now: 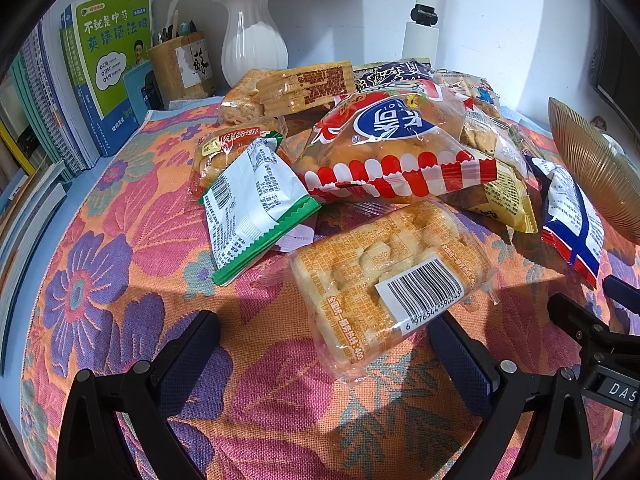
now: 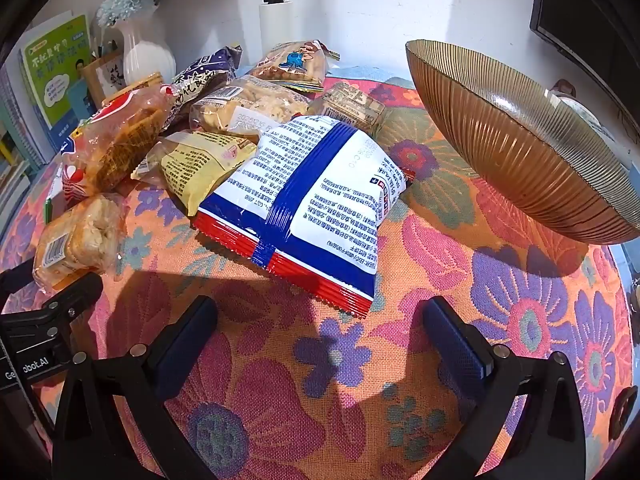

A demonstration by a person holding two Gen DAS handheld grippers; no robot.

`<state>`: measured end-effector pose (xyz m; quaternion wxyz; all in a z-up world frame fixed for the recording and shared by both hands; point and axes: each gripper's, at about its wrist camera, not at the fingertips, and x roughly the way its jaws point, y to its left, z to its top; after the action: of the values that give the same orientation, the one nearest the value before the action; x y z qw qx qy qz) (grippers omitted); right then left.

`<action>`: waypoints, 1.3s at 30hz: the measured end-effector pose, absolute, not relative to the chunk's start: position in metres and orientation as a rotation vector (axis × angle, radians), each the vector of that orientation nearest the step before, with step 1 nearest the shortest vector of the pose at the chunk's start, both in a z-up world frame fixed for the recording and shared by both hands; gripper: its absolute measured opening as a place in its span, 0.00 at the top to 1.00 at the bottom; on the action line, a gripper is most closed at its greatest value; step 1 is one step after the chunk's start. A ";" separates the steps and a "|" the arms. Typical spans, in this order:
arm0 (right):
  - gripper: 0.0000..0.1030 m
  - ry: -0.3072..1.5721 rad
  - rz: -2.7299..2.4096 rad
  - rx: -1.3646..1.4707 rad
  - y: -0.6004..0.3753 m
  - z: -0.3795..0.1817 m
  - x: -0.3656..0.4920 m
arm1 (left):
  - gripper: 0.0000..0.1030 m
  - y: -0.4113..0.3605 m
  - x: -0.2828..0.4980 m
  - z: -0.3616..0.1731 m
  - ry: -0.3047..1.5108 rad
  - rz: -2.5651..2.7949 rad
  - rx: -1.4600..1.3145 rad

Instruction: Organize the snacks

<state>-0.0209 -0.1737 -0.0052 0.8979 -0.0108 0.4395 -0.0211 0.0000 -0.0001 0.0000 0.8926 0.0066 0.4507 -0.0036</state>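
A heap of wrapped snacks lies on a flowered tablecloth [image 1: 120, 240]. In the left wrist view a clear pack of yellow cake with a barcode [image 1: 384, 280] lies nearest, just ahead of my open left gripper [image 1: 324, 344]; nothing is between its fingers. Behind it sit a green-edged white packet [image 1: 252, 208] and a red-striped bread bag [image 1: 392, 148]. In the right wrist view a white, blue and red packet [image 2: 312, 204] lies just ahead of my open right gripper [image 2: 320, 328], which is empty too. A ribbed amber glass bowl [image 2: 516, 144] stands to the right.
Books [image 1: 108, 64], a bamboo pen holder [image 1: 180, 64] and a white vase [image 1: 252, 40] line the back wall at left. A white lamp post [image 2: 276, 12] stands behind the heap. The other gripper's black frame [image 1: 600, 340] shows at the left view's right edge.
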 end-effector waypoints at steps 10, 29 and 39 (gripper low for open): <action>0.00 0.910 0.054 -0.069 -0.185 -0.001 -0.022 | 0.00 0.000 0.000 0.000 0.935 -0.007 0.014; 0.00 0.911 0.045 -0.077 -0.179 -0.002 -0.017 | 0.00 0.002 0.003 0.000 0.935 -0.003 0.011; 0.00 0.911 0.046 -0.076 -0.179 -0.002 -0.017 | 0.00 0.003 0.004 -0.001 0.935 -0.002 0.010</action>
<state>-0.0174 -0.1786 -0.0019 0.8971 -0.0367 0.4398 0.0221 0.0040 0.0029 -0.0006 0.8928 0.0047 0.4504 -0.0009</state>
